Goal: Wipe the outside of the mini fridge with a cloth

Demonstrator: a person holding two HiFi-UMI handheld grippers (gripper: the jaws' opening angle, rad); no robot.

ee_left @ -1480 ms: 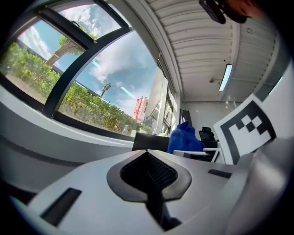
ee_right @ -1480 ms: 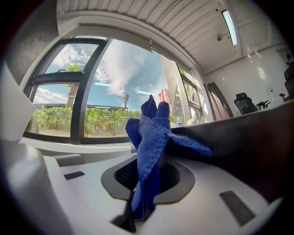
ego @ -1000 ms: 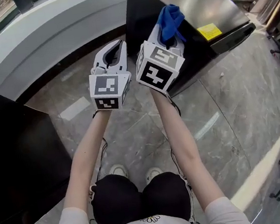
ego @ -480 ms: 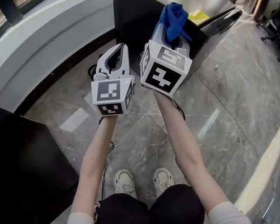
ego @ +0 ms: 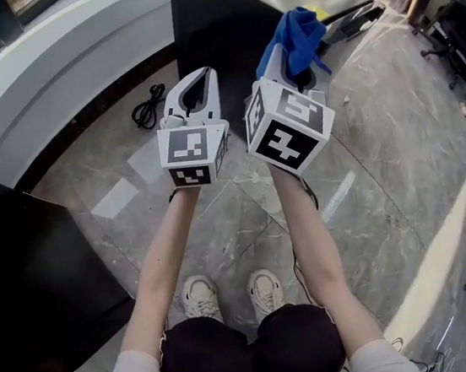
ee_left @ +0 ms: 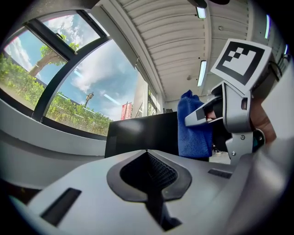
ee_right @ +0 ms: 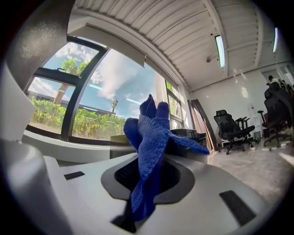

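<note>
The mini fridge (ego: 217, 30) is a black box with a shiny steel top, standing on the floor ahead of me. A blue cloth (ego: 294, 35) bunches out of my right gripper (ego: 294, 58), which is shut on it just in front of the fridge's near face. In the right gripper view the cloth (ee_right: 149, 137) hangs pinched between the jaws. My left gripper (ego: 201, 76) is beside it, shut and holding nothing. The left gripper view shows the closed jaws (ee_left: 147, 152), the black fridge (ee_left: 142, 135) beyond, and the cloth (ee_left: 193, 133) to the right.
A black cable (ego: 148, 107) lies coiled on the marble floor left of the fridge. A grey curved window ledge (ego: 55, 60) runs along the back left. A black panel (ego: 32, 275) stands at my left. Office chairs (ee_right: 232, 128) are off to the right.
The fridge has slid toward the top of the head view, and the floor cable has come into sight. Both grippers stay side by side, the cloth still held.
</note>
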